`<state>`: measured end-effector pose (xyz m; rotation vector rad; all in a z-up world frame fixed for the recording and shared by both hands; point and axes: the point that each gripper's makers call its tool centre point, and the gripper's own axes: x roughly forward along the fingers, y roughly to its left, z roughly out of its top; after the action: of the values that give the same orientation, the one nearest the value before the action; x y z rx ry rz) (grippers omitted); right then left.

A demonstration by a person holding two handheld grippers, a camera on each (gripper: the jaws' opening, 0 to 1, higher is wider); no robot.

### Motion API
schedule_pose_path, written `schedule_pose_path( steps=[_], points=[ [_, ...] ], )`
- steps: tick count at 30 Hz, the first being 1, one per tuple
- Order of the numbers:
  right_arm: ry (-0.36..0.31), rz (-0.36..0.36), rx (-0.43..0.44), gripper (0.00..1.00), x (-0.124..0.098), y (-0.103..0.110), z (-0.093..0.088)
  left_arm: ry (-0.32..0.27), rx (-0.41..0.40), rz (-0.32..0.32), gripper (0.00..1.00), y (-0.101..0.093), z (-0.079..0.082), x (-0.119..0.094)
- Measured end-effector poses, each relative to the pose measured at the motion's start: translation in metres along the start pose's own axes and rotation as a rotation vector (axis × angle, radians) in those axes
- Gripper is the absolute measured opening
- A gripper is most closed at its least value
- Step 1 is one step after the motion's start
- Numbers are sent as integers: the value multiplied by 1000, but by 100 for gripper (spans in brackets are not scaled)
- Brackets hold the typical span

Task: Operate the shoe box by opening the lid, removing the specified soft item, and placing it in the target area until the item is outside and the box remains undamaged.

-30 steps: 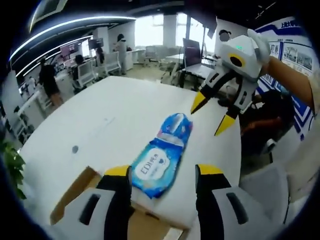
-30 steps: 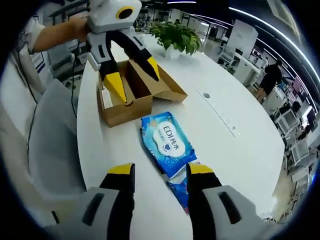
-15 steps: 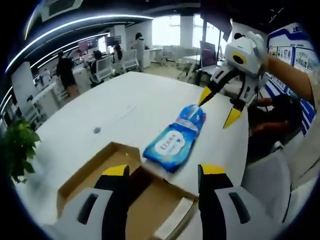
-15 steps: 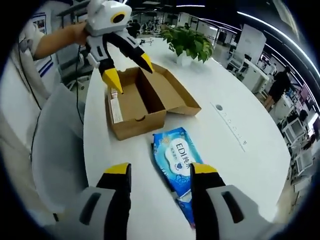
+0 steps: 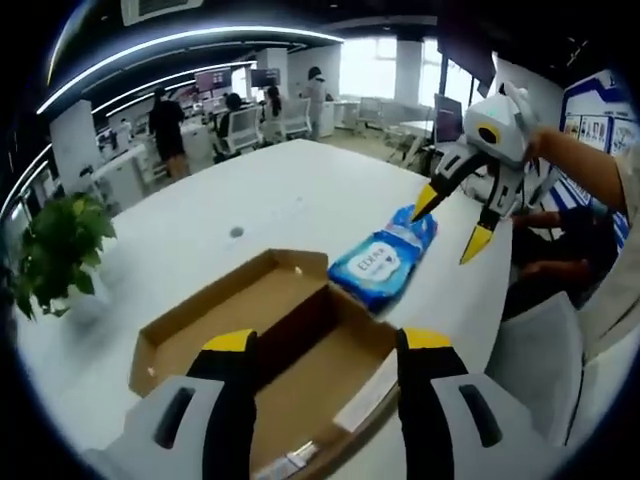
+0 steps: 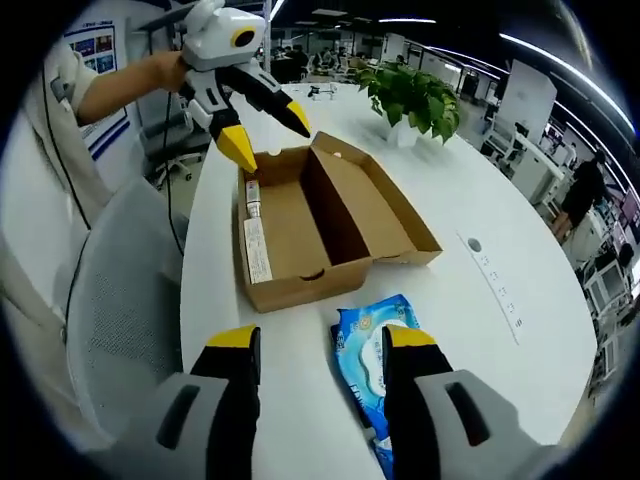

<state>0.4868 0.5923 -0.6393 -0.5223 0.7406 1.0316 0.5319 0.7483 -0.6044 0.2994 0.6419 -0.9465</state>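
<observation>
Shoe box [image 6: 320, 225] sits open on the white table [image 6: 500, 200], lid folded back, with the blue wet-wipes pack [image 6: 375, 365] lying on the table just beside it. Left gripper [image 6: 262, 128] hovers above the box, jaws spread wide, holding nothing. Right gripper [image 5: 458, 220] hangs over the pack, jaws likewise apart and empty.

Open office: white table [image 5: 260, 205], potted plant [image 6: 412, 95], desks, bright windows [image 5: 378, 68], ceiling light strips [image 5: 170, 45].
</observation>
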Motion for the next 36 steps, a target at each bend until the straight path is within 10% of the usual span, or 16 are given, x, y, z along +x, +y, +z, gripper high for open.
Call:
schedule_pose_path(
  steps=[36],
  points=[
    [2, 169, -172, 54, 102, 26, 34, -94, -60, 126, 100, 10, -71, -85]
  ],
)
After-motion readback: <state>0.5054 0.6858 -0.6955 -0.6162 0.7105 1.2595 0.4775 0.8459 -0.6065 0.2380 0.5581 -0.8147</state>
